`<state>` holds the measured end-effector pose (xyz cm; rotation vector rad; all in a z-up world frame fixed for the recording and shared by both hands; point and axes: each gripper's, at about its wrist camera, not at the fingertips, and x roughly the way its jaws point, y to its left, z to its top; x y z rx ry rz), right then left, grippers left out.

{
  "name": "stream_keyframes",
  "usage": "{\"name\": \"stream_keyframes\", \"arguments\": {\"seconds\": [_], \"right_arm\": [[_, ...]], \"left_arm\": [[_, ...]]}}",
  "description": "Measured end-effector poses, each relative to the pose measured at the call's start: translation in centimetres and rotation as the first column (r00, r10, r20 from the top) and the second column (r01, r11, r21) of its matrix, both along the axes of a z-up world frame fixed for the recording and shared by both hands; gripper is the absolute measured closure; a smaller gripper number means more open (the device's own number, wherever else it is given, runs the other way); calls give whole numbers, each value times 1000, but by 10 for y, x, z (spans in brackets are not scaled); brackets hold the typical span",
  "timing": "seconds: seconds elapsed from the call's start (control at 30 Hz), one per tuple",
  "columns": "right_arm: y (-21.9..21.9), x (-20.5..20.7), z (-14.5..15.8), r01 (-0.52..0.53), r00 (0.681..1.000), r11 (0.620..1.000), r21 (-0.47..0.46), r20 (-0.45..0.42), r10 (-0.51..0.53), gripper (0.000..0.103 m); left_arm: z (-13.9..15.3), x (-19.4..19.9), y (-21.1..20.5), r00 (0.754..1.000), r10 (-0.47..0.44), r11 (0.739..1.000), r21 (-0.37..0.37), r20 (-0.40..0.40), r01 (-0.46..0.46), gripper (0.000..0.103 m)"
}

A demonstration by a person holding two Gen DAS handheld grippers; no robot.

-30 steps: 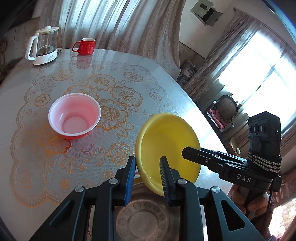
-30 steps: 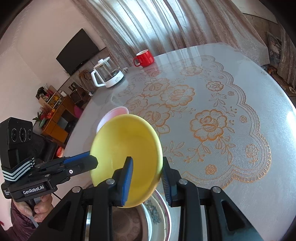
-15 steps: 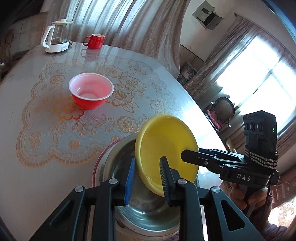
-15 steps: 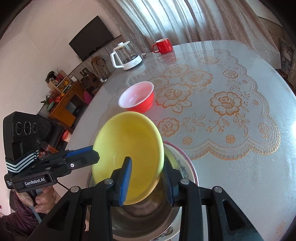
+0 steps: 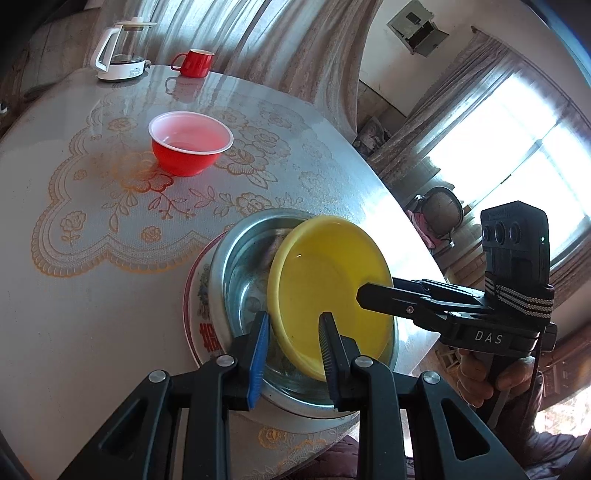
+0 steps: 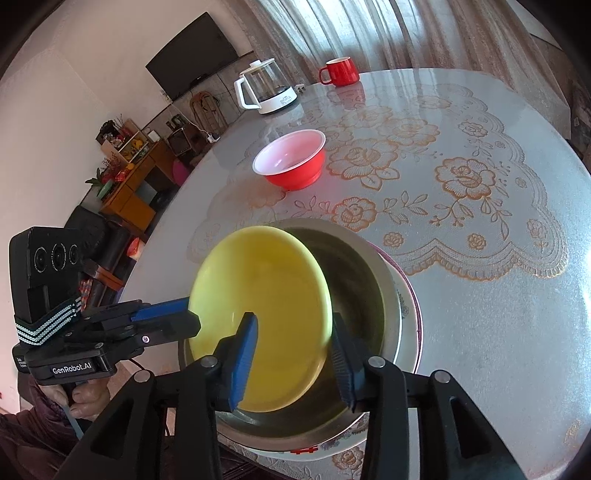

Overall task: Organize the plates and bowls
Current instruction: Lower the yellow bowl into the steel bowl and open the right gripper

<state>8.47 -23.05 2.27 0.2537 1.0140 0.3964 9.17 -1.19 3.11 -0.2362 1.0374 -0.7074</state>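
My yellow plate (image 5: 332,291) hangs tilted over the steel bowl (image 5: 240,258), low edge dipping inside. The bowl sits on a patterned plate (image 5: 201,295). Both grippers straddle the yellow rim, left gripper (image 5: 293,354) on the near edge, right gripper (image 6: 291,354) likewise; whether either pinches it, I cannot tell. The right view shows the bowl's depth beneath. The red bowl (image 6: 291,162) waits well apart.

Behind the round table (image 6: 480,295), gathered curtains (image 6: 369,29); left of it, a wall-mounted television (image 6: 194,55) above a wooden cabinet (image 6: 136,184)
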Motion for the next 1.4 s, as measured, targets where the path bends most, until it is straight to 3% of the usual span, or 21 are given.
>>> {"name": "stream_keyframes", "arguments": {"seconds": [0.73, 1.03, 1.4], "right_arm": [[4, -1, -6, 14, 1000, 998, -63, 27, -12, 56], [2, -3, -11, 18, 999, 998, -67, 28, -17, 56], [1, -5, -7, 18, 999, 998, -59, 44, -16, 56]], "left_arm": [[-5, -11, 0, 1000, 6, 1000, 12, 20, -7, 76], [-3, -15, -3, 998, 14, 999, 31, 58, -16, 66], [1, -17, 1, 995, 45, 998, 47, 94, -50, 66]]}}
